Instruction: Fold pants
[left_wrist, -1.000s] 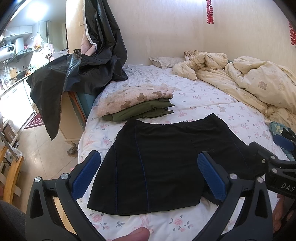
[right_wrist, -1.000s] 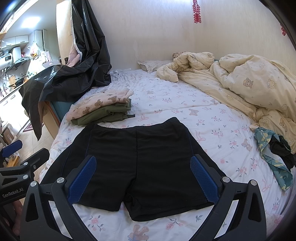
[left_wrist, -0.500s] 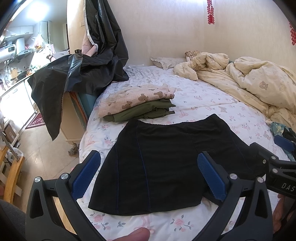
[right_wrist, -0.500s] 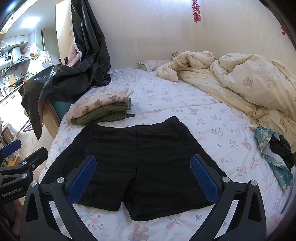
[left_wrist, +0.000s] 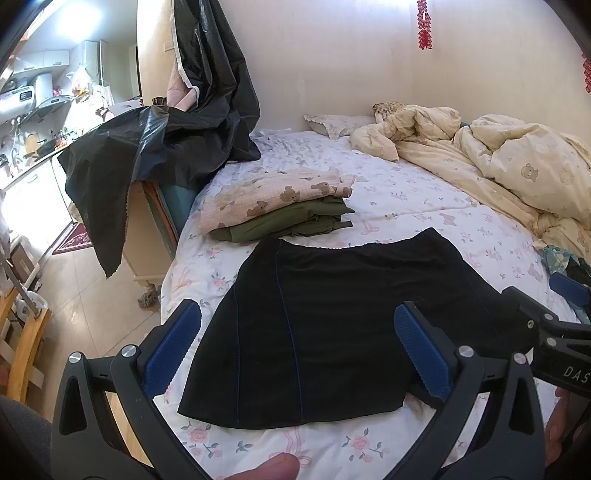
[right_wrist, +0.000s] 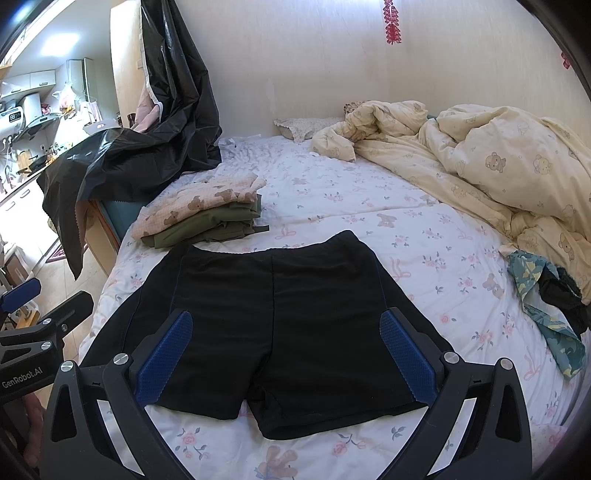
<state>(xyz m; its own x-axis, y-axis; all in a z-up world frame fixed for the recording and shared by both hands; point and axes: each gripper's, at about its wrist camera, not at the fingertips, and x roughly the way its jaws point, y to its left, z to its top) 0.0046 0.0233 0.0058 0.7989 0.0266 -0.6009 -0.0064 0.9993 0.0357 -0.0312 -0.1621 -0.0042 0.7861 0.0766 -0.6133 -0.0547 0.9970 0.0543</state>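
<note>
Black shorts with thin blue side seams (left_wrist: 332, 314) lie flat and spread on the floral bedsheet, waistband toward the far side, both leg openings toward me; they also show in the right wrist view (right_wrist: 280, 317). My left gripper (left_wrist: 295, 332) is open and empty, held above the shorts' left leg. My right gripper (right_wrist: 284, 339) is open and empty, held above the crotch and hem. Neither touches the cloth. The right gripper's body shows at the right edge of the left wrist view (left_wrist: 554, 332), and the left gripper's body at the left edge of the right wrist view (right_wrist: 40, 332).
A folded stack, bear-print cloth over olive garment (left_wrist: 280, 203), lies just beyond the waistband. A rumpled cream duvet (right_wrist: 480, 166) fills the far right of the bed. A blue patterned garment with a black one (right_wrist: 546, 306) lies at right. Black plastic sheeting (left_wrist: 166, 136) drapes furniture left of the bed.
Almost nothing has changed; the left wrist view has shifted very slightly. Both grippers stay open above the shorts.
</note>
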